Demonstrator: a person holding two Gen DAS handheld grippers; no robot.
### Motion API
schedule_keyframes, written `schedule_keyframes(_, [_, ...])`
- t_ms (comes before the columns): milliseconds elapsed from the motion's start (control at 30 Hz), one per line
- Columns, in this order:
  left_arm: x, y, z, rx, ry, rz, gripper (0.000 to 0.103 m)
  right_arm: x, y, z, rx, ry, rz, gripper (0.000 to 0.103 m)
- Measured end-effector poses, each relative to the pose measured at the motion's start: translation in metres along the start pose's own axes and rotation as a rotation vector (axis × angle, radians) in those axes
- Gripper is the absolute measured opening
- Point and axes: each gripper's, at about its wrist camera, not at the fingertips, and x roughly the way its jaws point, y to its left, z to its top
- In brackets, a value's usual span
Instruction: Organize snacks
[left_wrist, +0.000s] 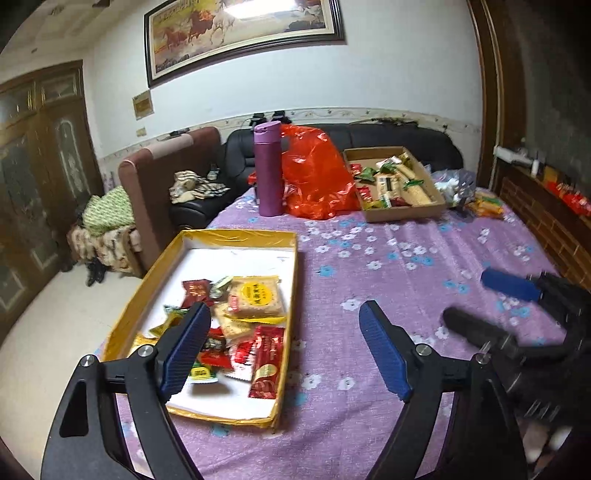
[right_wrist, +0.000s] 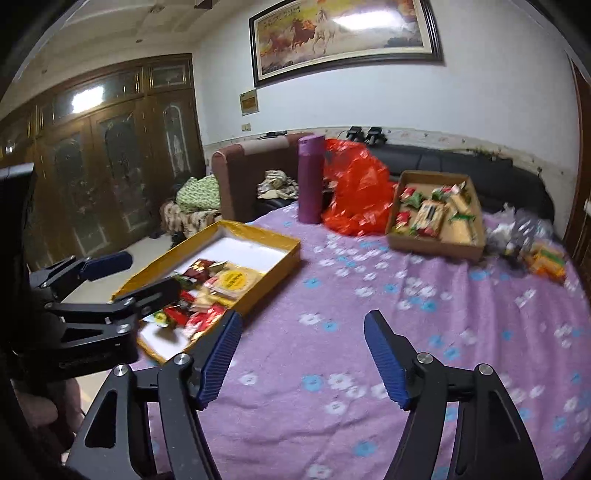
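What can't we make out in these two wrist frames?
- Snacks at the near end of the yellow box: left wrist view, partly covered by the left gripper.
- Red bag contents: both views, crumpled plastic hides them.
- Pile at the table's far right: right wrist view, motion blur; items unreadable.
- Wrapper print in the cardboard box: both views, too small.
- Right gripper: open, holding nothing.

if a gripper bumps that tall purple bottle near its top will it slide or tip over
The purple bottle would probably tip: it is tall, narrow and upright on a soft floral cloth. Once down, its round body may roll. The red plastic bag beside it would likely cushion a fall that way.
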Motion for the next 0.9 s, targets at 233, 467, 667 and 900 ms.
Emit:
schedule_keyframes(233, [0.012,0.003,-0.006,0.0,0.05,0.029,0.084,0.027,0.032,-0.031,-0.003,0.047,-0.009,0.073])
schedule_keyframes(467, [0.031,0.007,-0.02,-0.011,0.121,0.004,0.084,0.043,0.041,-0.042,0.012,0.103,-0.003,0.074])
schedule_keyframes(667, [0.043,0.009,-0.025,-0.019,0.16,-0.016,0.084,0.056,0.041,-0.046,0.044,0.146,-0.003,0.074])
schedule_keyframes(900, [0.053,0.012,-0.03,-0.034,0.193,-0.036,0.084,0.065,0.042,-0.05,0.053,0.177,0.0,0.074])
